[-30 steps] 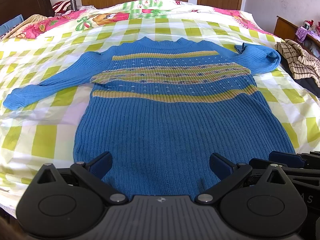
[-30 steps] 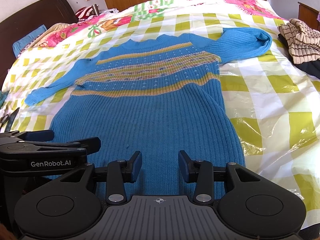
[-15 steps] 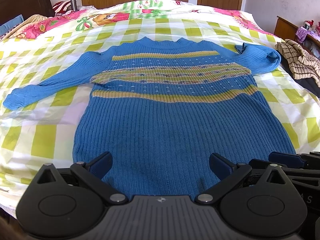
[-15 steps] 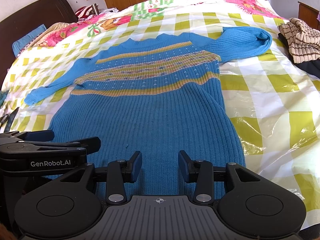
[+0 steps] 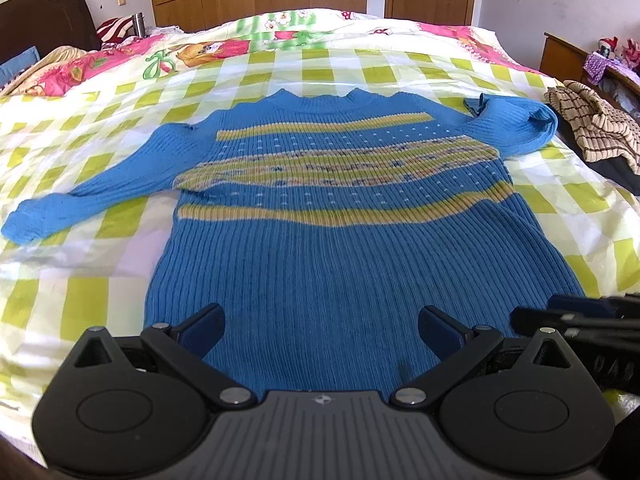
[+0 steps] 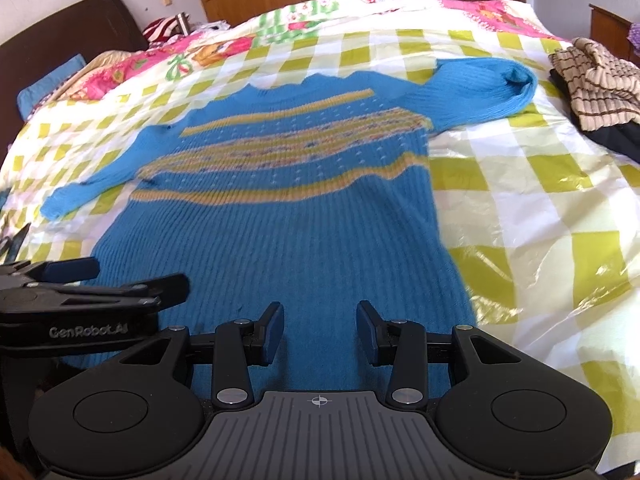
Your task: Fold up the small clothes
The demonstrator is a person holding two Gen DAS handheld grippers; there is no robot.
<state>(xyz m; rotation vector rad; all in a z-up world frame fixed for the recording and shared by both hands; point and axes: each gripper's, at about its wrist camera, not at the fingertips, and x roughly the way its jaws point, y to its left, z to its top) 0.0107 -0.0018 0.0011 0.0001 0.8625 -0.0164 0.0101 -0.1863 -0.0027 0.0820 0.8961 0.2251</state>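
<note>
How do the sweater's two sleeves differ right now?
The left sleeve lies stretched out straight and flat, its cuff far from the body. The right sleeve is folded back on itself, bunched near the shoulder, so it looks shorter and thicker. The left one slants toward the hem; the right one stays up by the collar. Both are plain blue ribbed knit, resting on the checked bedcover.
</note>
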